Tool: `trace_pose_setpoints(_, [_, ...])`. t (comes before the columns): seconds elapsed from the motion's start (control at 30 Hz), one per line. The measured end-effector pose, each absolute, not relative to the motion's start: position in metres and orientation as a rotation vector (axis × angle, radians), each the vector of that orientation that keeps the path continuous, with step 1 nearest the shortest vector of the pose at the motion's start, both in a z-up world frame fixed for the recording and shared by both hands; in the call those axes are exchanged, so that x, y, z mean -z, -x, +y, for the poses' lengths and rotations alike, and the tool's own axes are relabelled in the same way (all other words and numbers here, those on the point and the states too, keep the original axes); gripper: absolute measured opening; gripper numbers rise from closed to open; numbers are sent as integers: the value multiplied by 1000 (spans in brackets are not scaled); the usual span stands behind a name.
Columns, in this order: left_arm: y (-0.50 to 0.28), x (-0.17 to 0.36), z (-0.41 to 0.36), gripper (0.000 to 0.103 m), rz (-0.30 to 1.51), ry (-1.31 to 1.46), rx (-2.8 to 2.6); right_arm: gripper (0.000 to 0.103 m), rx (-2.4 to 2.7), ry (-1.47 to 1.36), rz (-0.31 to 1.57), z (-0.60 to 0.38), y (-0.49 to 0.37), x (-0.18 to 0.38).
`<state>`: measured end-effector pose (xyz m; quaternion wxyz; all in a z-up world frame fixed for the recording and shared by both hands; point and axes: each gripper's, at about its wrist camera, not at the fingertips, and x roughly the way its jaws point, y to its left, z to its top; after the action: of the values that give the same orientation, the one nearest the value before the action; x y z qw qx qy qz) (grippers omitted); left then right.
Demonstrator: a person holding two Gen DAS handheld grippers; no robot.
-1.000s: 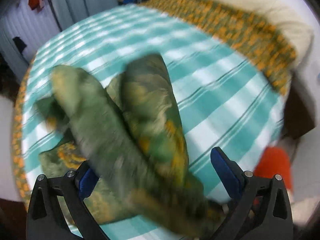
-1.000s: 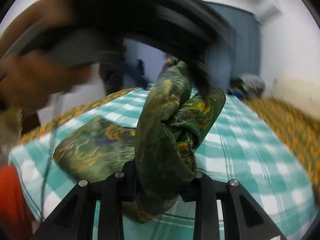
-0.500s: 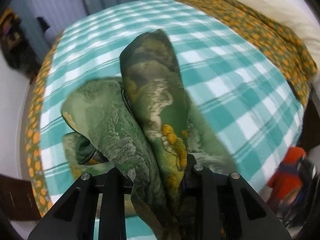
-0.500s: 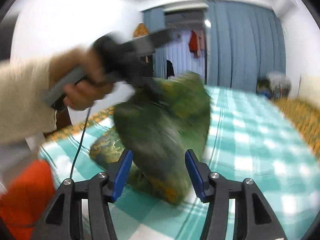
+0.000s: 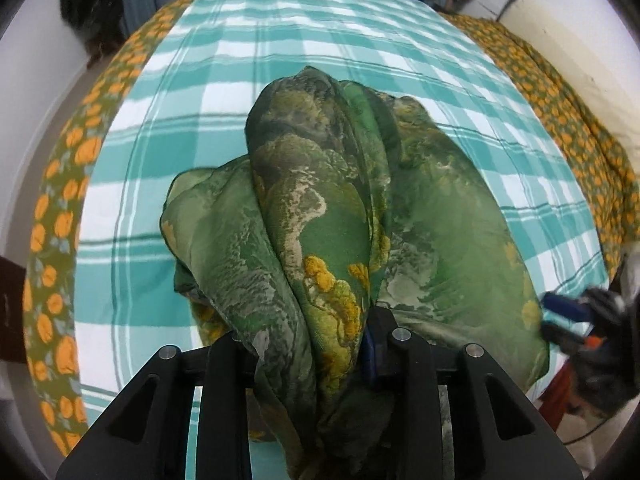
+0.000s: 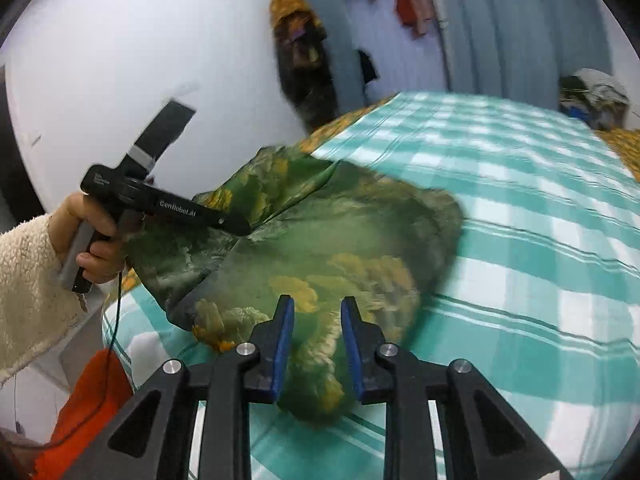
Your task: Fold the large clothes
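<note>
Green-and-yellow printed silky cloth [image 5: 320, 208] is what we are folding, and it lies bunched on the near end of the teal-and-white checked bedsheet [image 5: 280, 40], straight ahead of both tools. Starting on the left, our left gripper [image 5: 312, 344] is clamped on a thick gathered ridge of the fabric, which rises between its black fingers and spills ahead and to either side; its jaws have just eased a touch wider, yet the bundle fills the gap. To the right, our right gripper [image 6: 316, 344] has a narrower fold between its blue pads [image 6: 284, 344]; its jaws have just been closing, and the fabric looks pinched, though blur keeps us from being sure how firmly.

To do this step well, we judge that both grips should hold an edge or corner, not a wad: we lift evenly, draw the two tools apart until the slippery cloth hangs flat, then lay it down on the sheet so no creases get trapped. Thin fabric like this probably slides, so a steady pull should suit it better than a jerk.

Counting: one cloth, one checked sheet, one orange-flowered olive bedcover [image 5: 52, 240] beneath it, two grippers, and one hand [image 6: 94, 240] in a cream fleece sleeve [image 6: 28, 292] in view.
</note>
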<state>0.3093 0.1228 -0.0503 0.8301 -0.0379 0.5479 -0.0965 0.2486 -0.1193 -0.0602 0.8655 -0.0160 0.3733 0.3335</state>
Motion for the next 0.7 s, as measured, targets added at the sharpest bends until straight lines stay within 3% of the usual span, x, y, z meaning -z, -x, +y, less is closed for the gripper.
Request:
trace_pose_setpoints(0.17, [-309, 93, 148, 39, 1213, 172, 207, 21, -682, 62, 977, -93, -269, 118])
trace_pose_setpoints(0.3, [-309, 119, 159, 45, 1210, 253, 224, 21, -646, 104, 980, -82, -268, 140])
trace_pose_setpoints(0.5, [-309, 124, 162, 47, 1197, 319, 255, 21, -631, 106, 989, -77, -266, 133])
trace_pose_setpoints(0.7, [-307, 132, 167, 48, 1186, 373, 268, 21, -636, -29, 1075, -82, -306, 86])
